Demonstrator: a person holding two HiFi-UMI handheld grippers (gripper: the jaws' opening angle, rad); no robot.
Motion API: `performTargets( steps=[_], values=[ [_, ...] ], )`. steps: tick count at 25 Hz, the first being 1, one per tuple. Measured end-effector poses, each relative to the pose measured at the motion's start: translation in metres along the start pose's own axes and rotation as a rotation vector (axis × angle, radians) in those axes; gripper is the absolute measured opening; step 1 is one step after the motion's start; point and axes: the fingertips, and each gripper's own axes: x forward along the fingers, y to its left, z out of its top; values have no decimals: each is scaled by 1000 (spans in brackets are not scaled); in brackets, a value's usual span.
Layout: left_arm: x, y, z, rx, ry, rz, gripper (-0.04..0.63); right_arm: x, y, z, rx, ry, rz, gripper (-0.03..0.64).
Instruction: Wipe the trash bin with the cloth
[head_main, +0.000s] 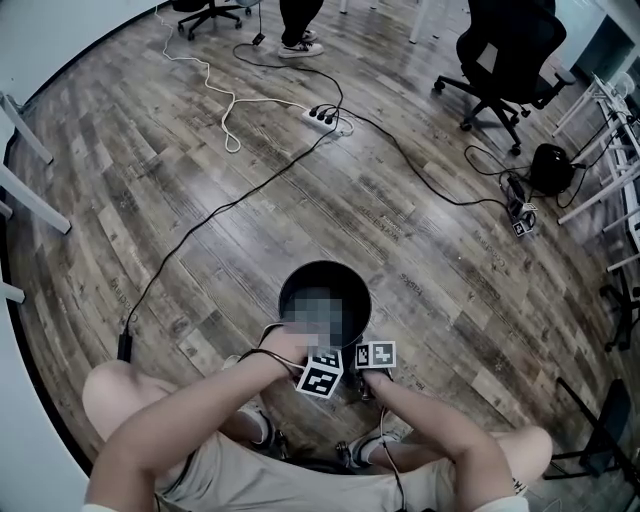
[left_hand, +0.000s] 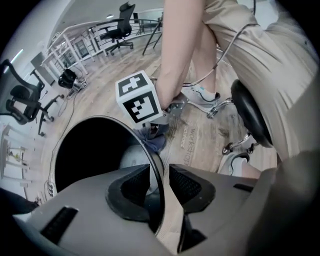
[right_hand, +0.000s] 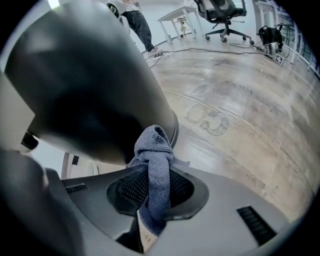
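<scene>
Wood-plank floor, grey-brown, office setting; white power strip with white and black cables trailing across the boards; black office chair at the far right; a standing person's legs at the top edge. Item: trash bin, black, round, open-topped, upright on the floor just in front of the seated person's knees. Left gripper: pointing straight down over the bin's near edge, jaws partly apart, one jaw inside the bin and one outside, the thin rim running between the ribbed pads with a gap showing on each side, so nothing is clamped. Right gripper: angled down beside the bin's outer wall, jaws closed on the cloth. Cloth: blue-grey terry, bunched, with its knotted top standing above the pads and lying against the dark, curved side of the bin; a tail and a pale label hang below the jaws. From the left gripper view the right gripper's marker cube sits just above the rim, with the cloth bunched under it at the bin's outside edge. Also present: a black stool seat under the person and a light shoe on the floor.
</scene>
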Motion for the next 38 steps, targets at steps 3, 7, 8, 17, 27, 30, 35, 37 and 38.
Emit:
performTargets(
  steps=[3,7,8,17,27,30,35,37,38],
  values=[
    [-6,-8,-18,56,18,-79,135,-30,17,2,-37,17,9,77],
    [0,-13,-51,105,101,-98,141,-73,40,7,-150,12,28,77],
    [2,-13,-56,128,123,-80,144,-84,48,9,-180,7,39,77],
    [13,-12,-53,215,184,-6,27,-122,103,30,-293,-27,122,77],
    [17,-10,-24,91,126,7,25,-42,51,7,-264,26,23,77],
    [19,-7,-17,54,118,24,25,-11,31,-1,-230,9,-2,77],
    [20,1,-12,-43,106,49,25,33,-1,-2,-194,-65,-97,77],
    [20,6,-9,-91,99,50,25,44,-9,0,-170,-120,-107,77],
    [20,8,-7,-106,96,52,25,47,-11,2,-134,-148,-92,77]
  ],
)
